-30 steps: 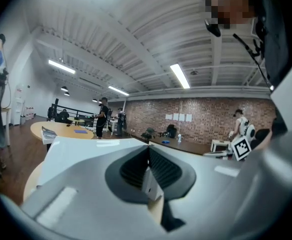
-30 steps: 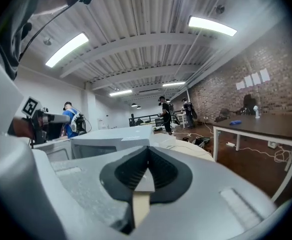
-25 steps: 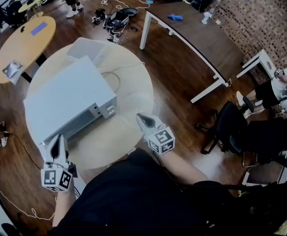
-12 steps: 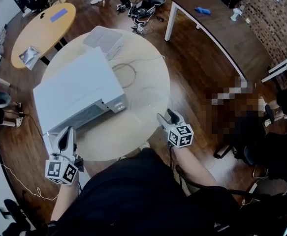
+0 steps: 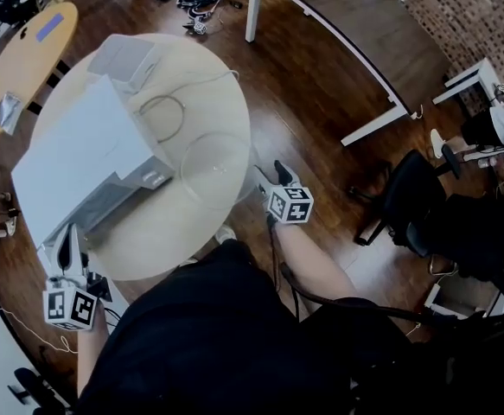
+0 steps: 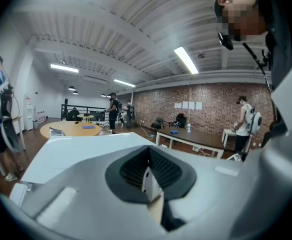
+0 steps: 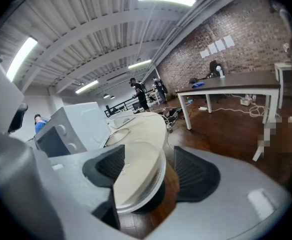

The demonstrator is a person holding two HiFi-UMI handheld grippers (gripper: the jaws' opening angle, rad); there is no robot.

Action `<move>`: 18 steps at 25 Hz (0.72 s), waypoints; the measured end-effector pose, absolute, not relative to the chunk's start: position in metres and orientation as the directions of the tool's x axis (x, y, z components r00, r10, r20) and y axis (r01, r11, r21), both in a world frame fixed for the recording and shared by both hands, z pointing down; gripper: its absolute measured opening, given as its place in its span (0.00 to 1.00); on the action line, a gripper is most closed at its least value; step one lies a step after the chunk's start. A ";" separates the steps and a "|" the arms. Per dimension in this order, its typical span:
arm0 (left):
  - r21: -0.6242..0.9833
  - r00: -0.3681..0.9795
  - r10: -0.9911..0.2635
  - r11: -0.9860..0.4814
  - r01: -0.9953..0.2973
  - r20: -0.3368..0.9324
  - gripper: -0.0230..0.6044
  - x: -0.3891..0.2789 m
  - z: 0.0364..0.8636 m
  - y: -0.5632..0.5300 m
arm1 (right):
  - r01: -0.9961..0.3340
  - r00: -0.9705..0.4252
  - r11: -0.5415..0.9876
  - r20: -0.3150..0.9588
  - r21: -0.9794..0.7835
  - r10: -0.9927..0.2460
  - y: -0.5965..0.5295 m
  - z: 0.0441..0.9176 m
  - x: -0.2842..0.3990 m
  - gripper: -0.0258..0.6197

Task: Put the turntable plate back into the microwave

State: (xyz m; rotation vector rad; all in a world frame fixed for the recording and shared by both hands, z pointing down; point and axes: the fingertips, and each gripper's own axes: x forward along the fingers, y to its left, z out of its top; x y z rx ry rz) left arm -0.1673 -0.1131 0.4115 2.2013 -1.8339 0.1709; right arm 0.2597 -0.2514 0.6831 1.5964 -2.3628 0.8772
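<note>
Open workshop room: dark wood floor [image 5: 321, 102], brick wall [image 5: 459, 15] at the far right, round pale table [image 5: 148, 240] below the person.

- Microwave [image 5: 79, 158]: white box on the table's left side, its darker front turned toward the near edge.
- Turntable plate [image 5: 214, 169]: clear glass disc, lying flat close to the table's right edge, well apart from the microwave. Not yet lifted.
- Right claw [image 5: 271, 176]: just off the table's right edge, pointing in at the plate and tipped a little down. Its jaws have just been opening and stand wide. In the right gripper view the plate's near rim shows in the gap, with floor visible beside the right-hand pad. No squeeze yet.
- Left claw [image 5: 66, 247]: at the microwave's front corner by the near-left edge. Jaws narrow, pinched on a thin white edge [image 6: 147, 178], likely the door, though I cannot confirm that.

Handling, my read:
- The plate is glass, so stiff, weighty for its thickness, slick, and it would break if dropped.
- It lies flat, so only the rim offers a hold. Best spot is the rim nearest the right edge, with the pads pushed well in over top and underside.
- Held by one side it will lever downward, so grip firmly and carry it level.

Pose: right forearm reaches forward from the body, marker cube upward. Left arm hangs low and out to the left.
</note>
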 end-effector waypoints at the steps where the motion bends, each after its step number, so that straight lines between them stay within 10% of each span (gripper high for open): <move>1: 0.132 0.189 -0.947 -0.159 -0.978 0.259 0.04 -0.167 0.411 -0.113 | -0.885 -0.413 0.237 0.443 -0.400 -0.796 -0.252 0.688 0.264 0.52; 18: 0.070 0.143 -0.947 -0.128 -0.989 0.289 0.04 -0.159 0.407 -0.101 | -0.715 -0.568 0.092 0.500 -0.693 -0.653 -0.254 0.762 0.267 0.71</move>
